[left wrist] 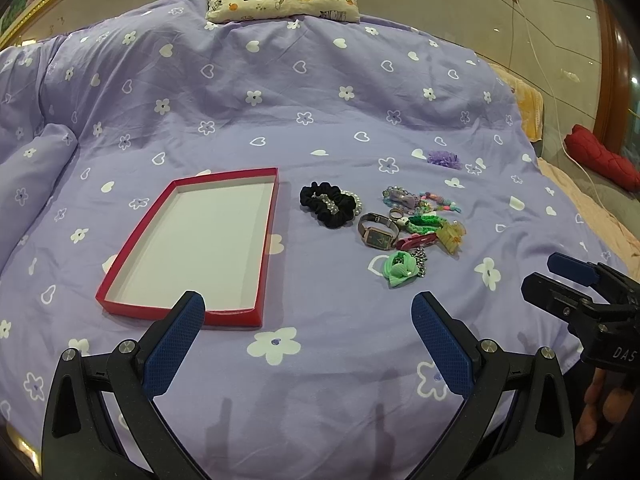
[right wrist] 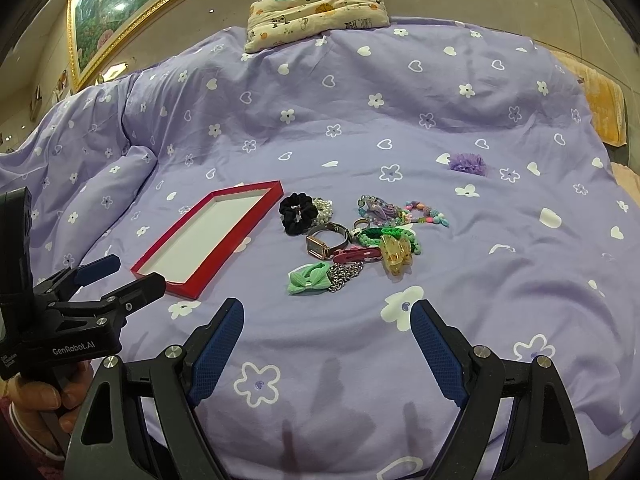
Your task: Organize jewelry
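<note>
Beyond both spread fingers (right wrist: 436,344) — jewelry pile (right wrist: 352,236) beside red tray (right wrist: 208,240).

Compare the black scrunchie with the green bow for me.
The black scrunchie is a dark ruffled ring; the green bow is a pale mint flat knot. The scrunchie lies close to the red tray, touching white pearls; the bow lies nearer the camera, against a silver chain. Both are fabric pieces resting on the purple bedcover, outside the tray.

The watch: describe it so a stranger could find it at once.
On the purple flowered bedspread, right of the red tray, lies a heap of hair ties and beads. The watch sits at the heap's near-left edge, just beyond the green bow. It alone has a rectangular metal-framed face on a looped strap.
</note>
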Action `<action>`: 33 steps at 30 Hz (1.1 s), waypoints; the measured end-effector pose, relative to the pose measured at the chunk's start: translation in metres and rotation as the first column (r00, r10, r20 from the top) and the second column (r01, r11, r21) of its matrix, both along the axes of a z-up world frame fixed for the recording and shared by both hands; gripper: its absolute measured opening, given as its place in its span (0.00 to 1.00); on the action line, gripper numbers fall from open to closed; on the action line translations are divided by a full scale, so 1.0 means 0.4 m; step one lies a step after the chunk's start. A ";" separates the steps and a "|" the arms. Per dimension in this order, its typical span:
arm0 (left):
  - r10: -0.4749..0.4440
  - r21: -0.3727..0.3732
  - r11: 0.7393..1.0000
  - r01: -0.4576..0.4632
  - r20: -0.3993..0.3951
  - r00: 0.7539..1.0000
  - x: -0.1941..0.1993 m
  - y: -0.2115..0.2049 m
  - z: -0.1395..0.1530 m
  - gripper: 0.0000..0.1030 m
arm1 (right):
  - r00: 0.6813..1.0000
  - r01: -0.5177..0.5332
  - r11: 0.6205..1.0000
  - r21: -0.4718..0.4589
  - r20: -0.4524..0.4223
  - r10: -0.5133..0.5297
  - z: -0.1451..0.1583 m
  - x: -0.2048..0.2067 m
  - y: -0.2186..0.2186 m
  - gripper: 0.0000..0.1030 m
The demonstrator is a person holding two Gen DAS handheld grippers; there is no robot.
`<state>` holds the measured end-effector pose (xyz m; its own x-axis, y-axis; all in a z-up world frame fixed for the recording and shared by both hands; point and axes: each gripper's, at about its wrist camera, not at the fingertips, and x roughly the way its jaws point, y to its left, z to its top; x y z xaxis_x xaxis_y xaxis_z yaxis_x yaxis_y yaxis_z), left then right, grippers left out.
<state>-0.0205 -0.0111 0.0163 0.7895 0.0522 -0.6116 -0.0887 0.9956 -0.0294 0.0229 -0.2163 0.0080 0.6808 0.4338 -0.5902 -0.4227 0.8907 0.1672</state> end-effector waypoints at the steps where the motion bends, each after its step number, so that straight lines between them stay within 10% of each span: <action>1: 0.000 0.000 1.000 0.000 0.000 1.000 0.000 0.000 0.000 1.00 | 1.000 -0.001 1.000 0.001 0.000 0.001 0.000 0.001 -0.001 0.85; 33: -0.129 -0.074 0.990 0.123 -0.079 0.989 0.114 -0.030 -0.037 1.00 | 0.997 0.013 0.999 0.034 -0.080 -0.011 -0.031 0.098 -0.040 0.83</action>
<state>0.0249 -0.0232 0.0014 0.7333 -0.0886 -0.6742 0.0321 0.9949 -0.0959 0.0622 -0.2323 -0.0044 0.6374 0.4469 -0.6276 -0.3962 0.8888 0.2305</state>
